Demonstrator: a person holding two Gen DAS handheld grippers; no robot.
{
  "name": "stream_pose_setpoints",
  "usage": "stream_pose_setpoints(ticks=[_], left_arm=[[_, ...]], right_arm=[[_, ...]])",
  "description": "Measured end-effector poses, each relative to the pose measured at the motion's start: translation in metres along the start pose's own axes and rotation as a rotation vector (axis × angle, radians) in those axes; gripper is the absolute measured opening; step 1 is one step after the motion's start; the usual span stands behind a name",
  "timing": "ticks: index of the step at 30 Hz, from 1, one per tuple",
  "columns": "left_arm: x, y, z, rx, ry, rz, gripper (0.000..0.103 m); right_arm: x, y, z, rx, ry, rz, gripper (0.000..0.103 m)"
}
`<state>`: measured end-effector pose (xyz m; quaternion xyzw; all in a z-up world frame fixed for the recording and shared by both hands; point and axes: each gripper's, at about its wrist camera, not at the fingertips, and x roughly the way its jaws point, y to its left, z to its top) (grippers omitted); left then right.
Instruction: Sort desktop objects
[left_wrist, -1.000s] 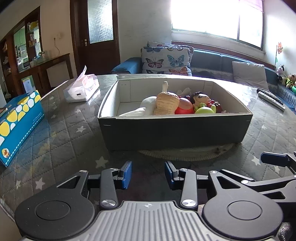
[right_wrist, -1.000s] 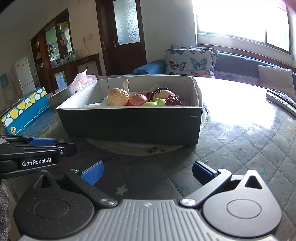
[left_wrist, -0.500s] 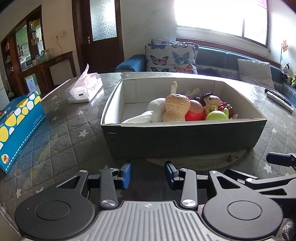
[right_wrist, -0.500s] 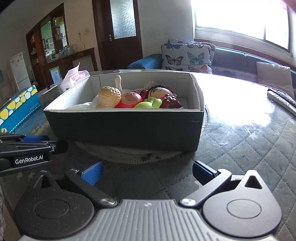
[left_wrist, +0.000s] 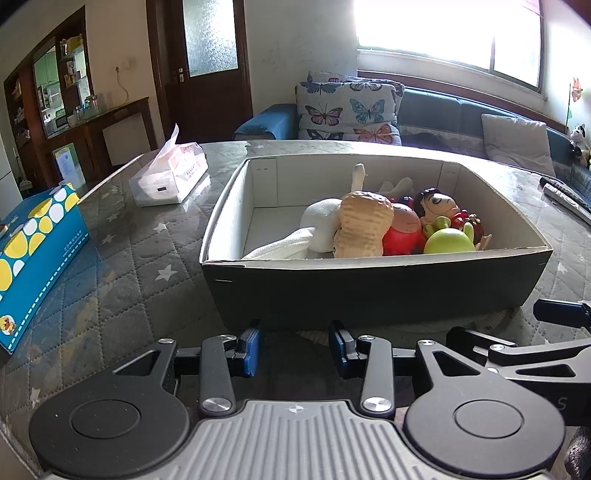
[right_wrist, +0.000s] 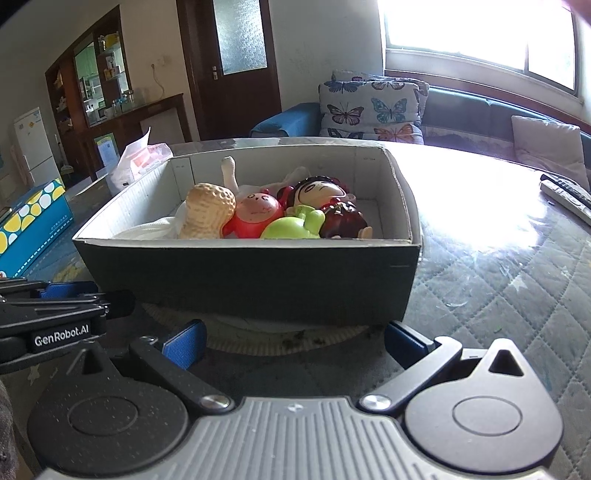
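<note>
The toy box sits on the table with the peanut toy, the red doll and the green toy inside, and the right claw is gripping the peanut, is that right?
Not quite. In the right wrist view the right claw is open and empty, short of the toy box. The peanut toy, red doll and green toy do lie inside.

Tissue pack (left_wrist: 170, 177), blue dotted carton (left_wrist: 33, 254), butterfly cushions (left_wrist: 347, 110), possibly remotes (left_wrist: 565, 195).

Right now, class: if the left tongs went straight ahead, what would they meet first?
Most likely the dark near wall of the box; the left tongs point at it, open and empty, though depth is unclear.
</note>
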<state>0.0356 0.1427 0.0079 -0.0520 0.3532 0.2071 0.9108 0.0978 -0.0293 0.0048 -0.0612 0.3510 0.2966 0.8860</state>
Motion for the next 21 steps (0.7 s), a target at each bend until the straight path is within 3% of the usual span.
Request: stream_pose_setpoints(ticks=[11, 21], left_arm=[[0.0089, 0.0002, 0.0044, -0.011, 0.019, 0.002, 0.040], [0.0103, -0.0029, 0.0061, -0.019, 0.017, -0.011, 0.032]], right_arm=[[0.0091, 0.0004, 0.0055, -0.004, 0.011, 0.001, 0.103], [0.0092, 0.0005, 0.0066, -0.008, 0.003, 0.001, 0.103]])
